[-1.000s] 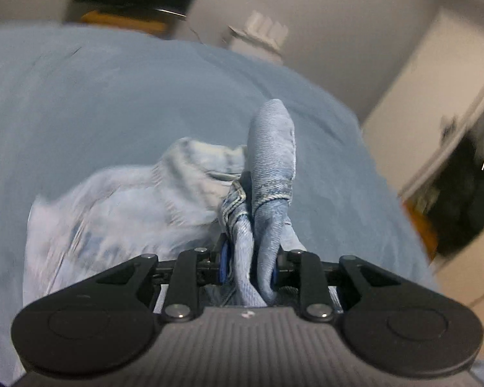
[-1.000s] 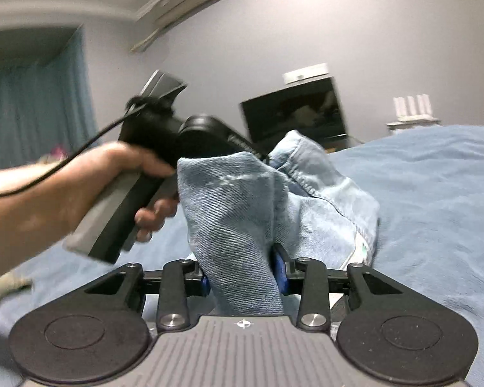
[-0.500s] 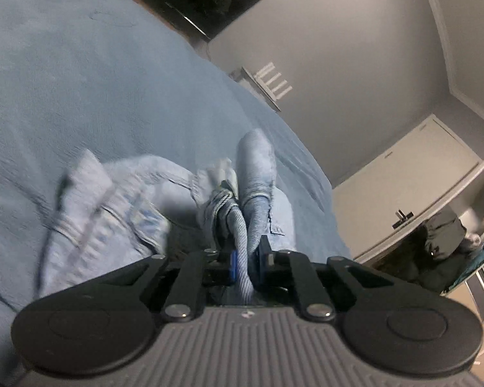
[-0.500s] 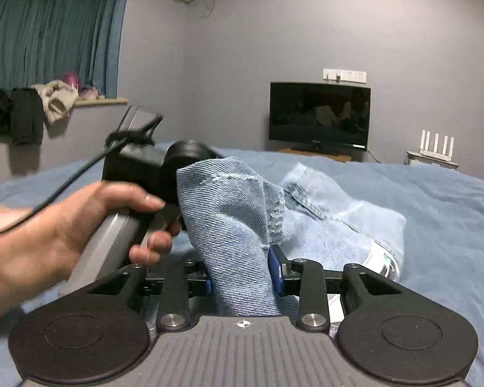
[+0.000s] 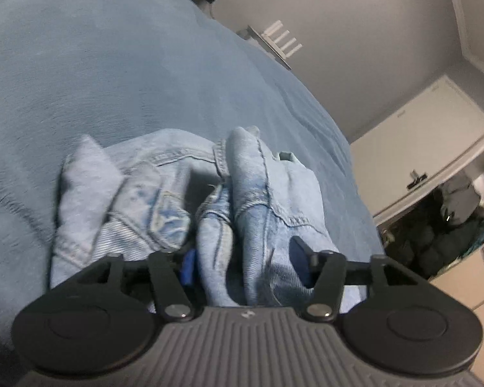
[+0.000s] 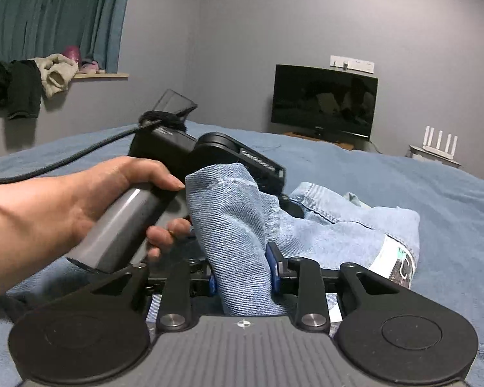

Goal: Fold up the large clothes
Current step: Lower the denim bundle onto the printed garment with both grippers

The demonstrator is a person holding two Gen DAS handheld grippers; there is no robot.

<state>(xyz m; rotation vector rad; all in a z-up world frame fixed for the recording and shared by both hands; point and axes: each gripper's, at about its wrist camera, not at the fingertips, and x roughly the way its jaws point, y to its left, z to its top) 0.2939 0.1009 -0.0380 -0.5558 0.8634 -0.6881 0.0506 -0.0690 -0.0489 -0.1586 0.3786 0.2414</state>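
Light blue jeans (image 5: pixel 164 193) lie bunched on the blue bedspread (image 5: pixel 113 80). My left gripper (image 5: pixel 243 261) has its jaws spread wide, with folds of denim lying loose between them. My right gripper (image 6: pixel 243 271) is shut on a thick fold of the jeans (image 6: pixel 235 219). The rest of the jeans (image 6: pixel 355 229) lies beyond it on the bedspread (image 6: pixel 451 209), with a white label showing. The left gripper (image 6: pixel 267 174), held in a hand, sits just behind that fold in the right wrist view.
A dark TV (image 6: pixel 322 100) stands at the far wall with a white router (image 6: pixel 438 142) to its right. Clothes (image 6: pixel 25 80) hang on a ledge by teal curtains. A white door (image 5: pixel 419 148) and dark clothes (image 5: pixel 442 225) are to the right of the bed.
My left gripper has opened and let go of the denim it pinched. The jeans have dropped lower onto the bed. My right gripper still holds its fold.
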